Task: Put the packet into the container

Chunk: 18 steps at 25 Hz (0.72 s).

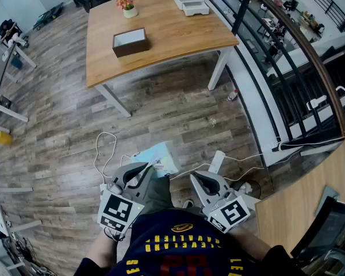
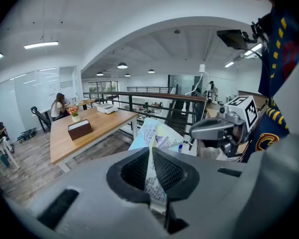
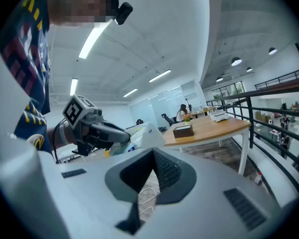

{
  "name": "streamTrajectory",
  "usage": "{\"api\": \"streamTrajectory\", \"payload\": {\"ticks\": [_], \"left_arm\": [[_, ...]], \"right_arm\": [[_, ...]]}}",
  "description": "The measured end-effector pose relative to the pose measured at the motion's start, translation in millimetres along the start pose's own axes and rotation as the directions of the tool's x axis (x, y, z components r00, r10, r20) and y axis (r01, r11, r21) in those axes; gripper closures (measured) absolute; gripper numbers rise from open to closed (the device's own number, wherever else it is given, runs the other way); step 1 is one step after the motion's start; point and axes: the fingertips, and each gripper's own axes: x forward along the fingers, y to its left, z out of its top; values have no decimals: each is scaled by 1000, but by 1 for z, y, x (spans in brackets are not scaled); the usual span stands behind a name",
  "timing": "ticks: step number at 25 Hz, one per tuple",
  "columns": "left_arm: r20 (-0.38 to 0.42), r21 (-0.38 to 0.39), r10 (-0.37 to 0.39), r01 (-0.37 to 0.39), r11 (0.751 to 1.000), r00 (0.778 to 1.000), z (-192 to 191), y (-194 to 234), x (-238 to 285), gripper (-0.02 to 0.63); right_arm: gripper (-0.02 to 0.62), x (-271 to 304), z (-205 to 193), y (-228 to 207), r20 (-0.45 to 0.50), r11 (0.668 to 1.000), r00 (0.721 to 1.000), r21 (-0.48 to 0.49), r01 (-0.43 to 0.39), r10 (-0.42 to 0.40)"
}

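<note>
Nearest, my left gripper (image 1: 142, 171) pinches the packet (image 1: 160, 157) by one edge above the floor (image 1: 161, 114); my right gripper (image 1: 196, 180), beside it, is pressed together on nothing. Step in hand, I judge: carrying. Next I must cross to the far desk (image 1: 178, 33) and lower the packet into the open brown container (image 1: 130, 42). Only the left gripper view shows pads (image 2: 134, 172) on the printed edge; only the head view shows the container's hollow.
</note>
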Motion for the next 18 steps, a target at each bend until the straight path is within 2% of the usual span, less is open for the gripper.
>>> {"api": "streamTrajectory", "payload": {"ticks": [6, 9, 12, 15, 18], "left_arm": [[-19, -22, -16, 15, 1000, 1000, -30, -81, -52, 584], [-39, -18, -36, 35, 999, 999, -52, -104, -67, 584], [-94, 2, -42, 42, 999, 995, -85, -119, -88, 584], [-111, 13, -41, 42, 999, 993, -105, -125, -108, 584], [-104, 17, -34, 36, 999, 994, -110, -125, -121, 584]], "right_arm": [[584, -57, -23, 47, -25, 998, 999, 62, 22, -21], [584, -70, -43, 63, -44, 991, 998, 119, 58, -53], [584, -73, -58, 87, -61, 987, 996, 142, 72, -63], [584, -67, -61, 110, -62, 991, 997, 122, 56, -49], [584, -62, -48, 128, -38, 997, 999, 64, 31, -28]]}}
